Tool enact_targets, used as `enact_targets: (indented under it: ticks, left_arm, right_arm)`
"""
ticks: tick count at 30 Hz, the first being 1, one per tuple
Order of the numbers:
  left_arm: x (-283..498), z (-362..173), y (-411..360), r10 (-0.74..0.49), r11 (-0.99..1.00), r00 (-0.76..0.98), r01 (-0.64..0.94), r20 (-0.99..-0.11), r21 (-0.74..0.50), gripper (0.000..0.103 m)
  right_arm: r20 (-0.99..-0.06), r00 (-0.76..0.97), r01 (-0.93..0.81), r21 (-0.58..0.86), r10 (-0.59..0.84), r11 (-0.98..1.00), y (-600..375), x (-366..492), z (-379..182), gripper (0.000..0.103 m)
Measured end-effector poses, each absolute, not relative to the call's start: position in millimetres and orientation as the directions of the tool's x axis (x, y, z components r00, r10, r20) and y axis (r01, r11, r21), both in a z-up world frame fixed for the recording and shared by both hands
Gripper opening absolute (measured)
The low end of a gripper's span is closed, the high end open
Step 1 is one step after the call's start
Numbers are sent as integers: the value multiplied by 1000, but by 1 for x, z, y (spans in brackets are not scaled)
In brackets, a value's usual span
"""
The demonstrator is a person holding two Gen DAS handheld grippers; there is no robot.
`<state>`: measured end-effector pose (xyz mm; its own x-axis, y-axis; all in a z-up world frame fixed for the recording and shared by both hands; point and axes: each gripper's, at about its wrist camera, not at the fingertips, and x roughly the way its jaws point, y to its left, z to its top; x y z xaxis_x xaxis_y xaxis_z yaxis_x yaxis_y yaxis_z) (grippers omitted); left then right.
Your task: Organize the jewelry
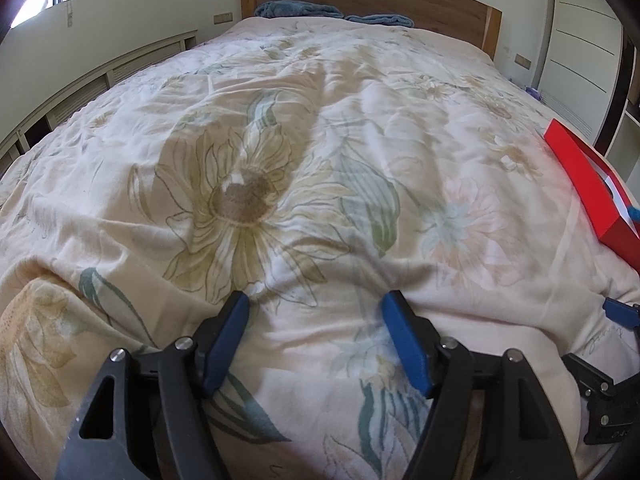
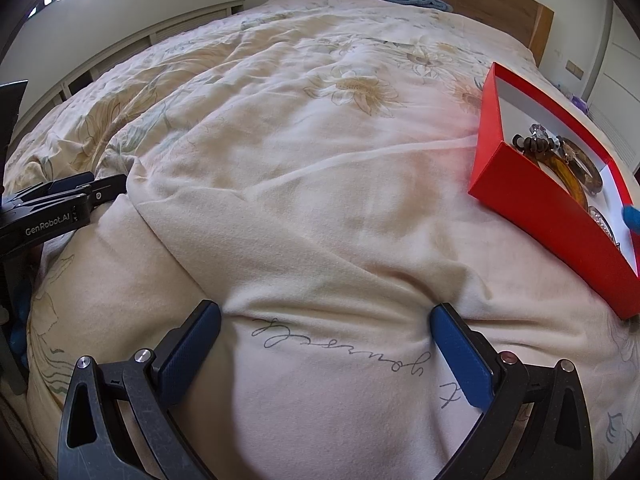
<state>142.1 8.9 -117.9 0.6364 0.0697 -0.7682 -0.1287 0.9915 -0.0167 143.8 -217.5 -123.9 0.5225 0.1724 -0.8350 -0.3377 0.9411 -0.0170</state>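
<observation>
On a bed [image 1: 304, 128] spread with a floral quilt, the left gripper [image 1: 316, 308] hangs low over the cloth at the near edge, its jaws spread wide and holding nothing. To its right the right gripper [image 2: 326, 318] does the same, jaws apart and empty above a line of script printed on the fabric. Farther right lies a red box [image 2: 532, 204], lid off, at the bed's right side. Inside it sit bangles [image 2: 576, 172], a dark hair clip [image 2: 532, 142] and what looks like beads, touching one another. No jewelry shows loose on the quilt, so the gathering appears largely done; whether sorting or closing remains cannot be told.
</observation>
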Motion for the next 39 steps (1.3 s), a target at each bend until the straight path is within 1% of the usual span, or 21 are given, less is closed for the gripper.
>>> enact_targets:
  ticks: [18,25,39]
  left_arm:
    - [144,-117,10,67,991,625,-135,-778,-24,69]
    - [141,-115,16,33,990,619,-129,-785,-60,69]
    - [143,-116,9,70,990,612,-142,-787,-22,69]
  right_arm:
    - [-835,523,-337,-17,172,941,-218,144,-124,103]
    - [-835,523,-337,-17,172,941,-218,144,-124,103]
    - [-834,525,-339,-18,173,941,-218,145,-124,103]
